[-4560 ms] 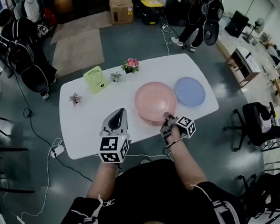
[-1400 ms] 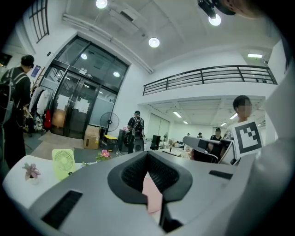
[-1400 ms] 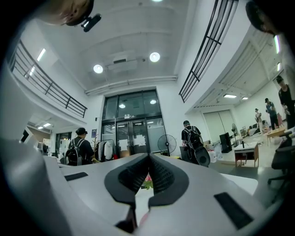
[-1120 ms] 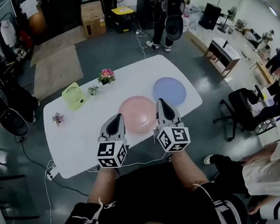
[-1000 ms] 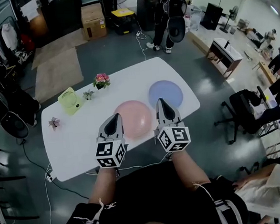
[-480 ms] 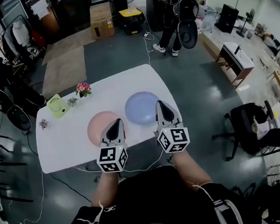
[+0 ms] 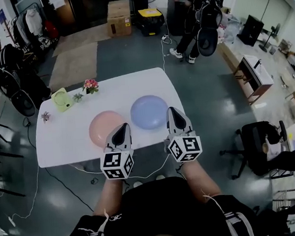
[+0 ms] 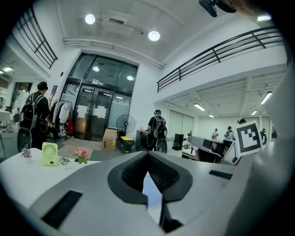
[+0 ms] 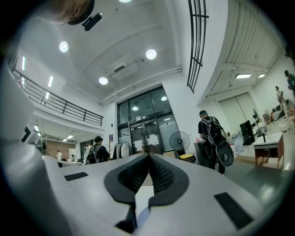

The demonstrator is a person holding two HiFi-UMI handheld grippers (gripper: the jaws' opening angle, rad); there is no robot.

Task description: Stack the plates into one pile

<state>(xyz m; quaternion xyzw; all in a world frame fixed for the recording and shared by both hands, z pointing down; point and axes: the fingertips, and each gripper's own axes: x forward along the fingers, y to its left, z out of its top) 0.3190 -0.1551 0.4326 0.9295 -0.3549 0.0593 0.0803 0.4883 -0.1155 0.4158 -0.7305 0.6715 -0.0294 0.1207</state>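
You hold both grippers level and side by side at the near edge of the white table (image 7: 64, 146), and neither carries anything. The left gripper (image 7: 123, 127) has its jaws pressed together: its own view shows the dark ribbed pads meeting at the tips, with nothing caught between them. The right gripper (image 7: 172, 110) is the same, with its jaws closed tip to tip and empty.

The two plates lie apart on the table, not yet piled. The pink plate (image 7: 106, 129) sits just ahead of the left gripper and slightly to its left. In the head view that gripper's nose overlaps the plate's near right rim, though whether they touch cannot be told. The blue plate (image 7: 148, 111) rests ahead of the gap between your two tools, just to the left of the right gripper's tip. A sliver of its blue shows through the slot behind the left gripper's closed pads.

Farther ahead and to the left of the left gripper, a small green fan (image 7: 61, 100) and a pot of pink flowers (image 7: 90, 85) stand along the far edge. Beyond the table, ahead of the right gripper, a person with a backpack (image 7: 203, 10) stands on the grey floor.
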